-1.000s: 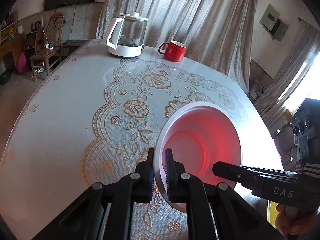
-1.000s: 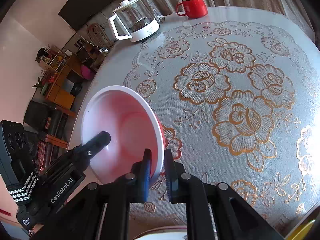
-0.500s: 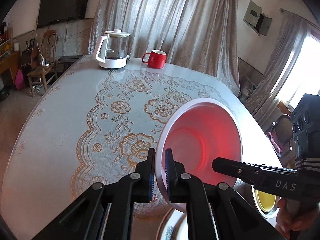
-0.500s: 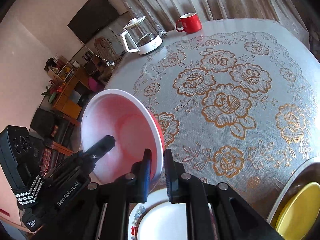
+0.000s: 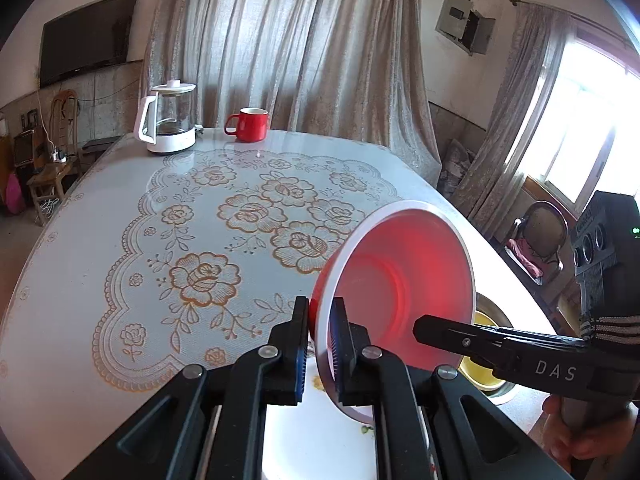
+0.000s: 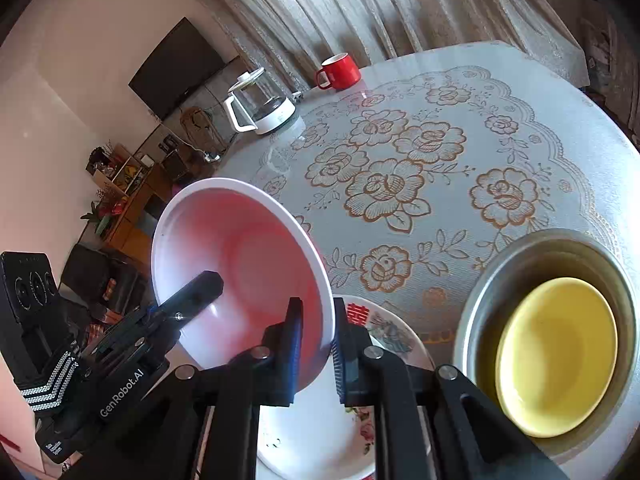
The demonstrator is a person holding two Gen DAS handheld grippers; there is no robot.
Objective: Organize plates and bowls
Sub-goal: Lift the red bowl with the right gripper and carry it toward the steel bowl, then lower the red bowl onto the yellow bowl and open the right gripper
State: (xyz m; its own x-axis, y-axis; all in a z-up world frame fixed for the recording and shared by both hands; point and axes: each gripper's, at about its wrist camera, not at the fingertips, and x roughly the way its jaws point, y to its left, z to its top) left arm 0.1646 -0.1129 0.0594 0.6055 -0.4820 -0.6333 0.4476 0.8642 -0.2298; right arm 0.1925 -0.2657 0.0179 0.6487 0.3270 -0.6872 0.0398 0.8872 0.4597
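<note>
Above the flowered plate (image 6: 320, 436), the red bowl (image 6: 240, 264), gripped at its rim by both the left gripper (image 5: 319, 344) and right gripper (image 6: 316, 344), has moved back from the table's (image 6: 500, 128) middle, probably for stacking.

Beyond the floral plate (image 6: 392, 336) and metal bowl (image 6: 480, 304), tabletop (image 6: 560, 140) lies open up to kettle (image 6: 260, 108) and mug (image 6: 340, 72).
</note>
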